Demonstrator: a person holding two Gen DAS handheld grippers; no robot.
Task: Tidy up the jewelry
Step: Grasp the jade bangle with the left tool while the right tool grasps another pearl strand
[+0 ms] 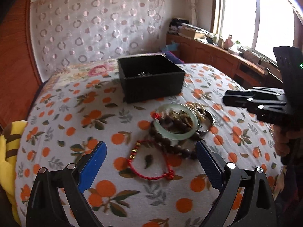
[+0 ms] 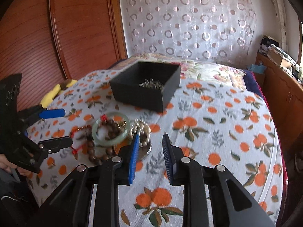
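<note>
A pile of jewelry lies on the orange-patterned bedspread: a pale green jade bangle (image 1: 175, 122) (image 2: 110, 127), a dark wooden bead string (image 1: 170, 143) (image 2: 94, 151), a red cord bracelet (image 1: 151, 162) and pale pearl beads (image 1: 197, 107) (image 2: 142, 130). A black open box (image 1: 151, 77) (image 2: 145, 87) behind the pile holds a silvery chain (image 2: 151, 84). My left gripper (image 1: 151, 153) is open, its blue fingers either side of the red cord. My right gripper (image 2: 150, 143) is open and empty, just right of the pearls. It also shows in the left wrist view (image 1: 246, 100).
A yellow cloth (image 1: 9, 151) lies at the bed's left edge. A wooden wardrobe (image 2: 56, 28) stands left, a patterned curtain (image 1: 94, 28) behind, and a cluttered wooden cabinet (image 1: 217, 51) under the window on the right.
</note>
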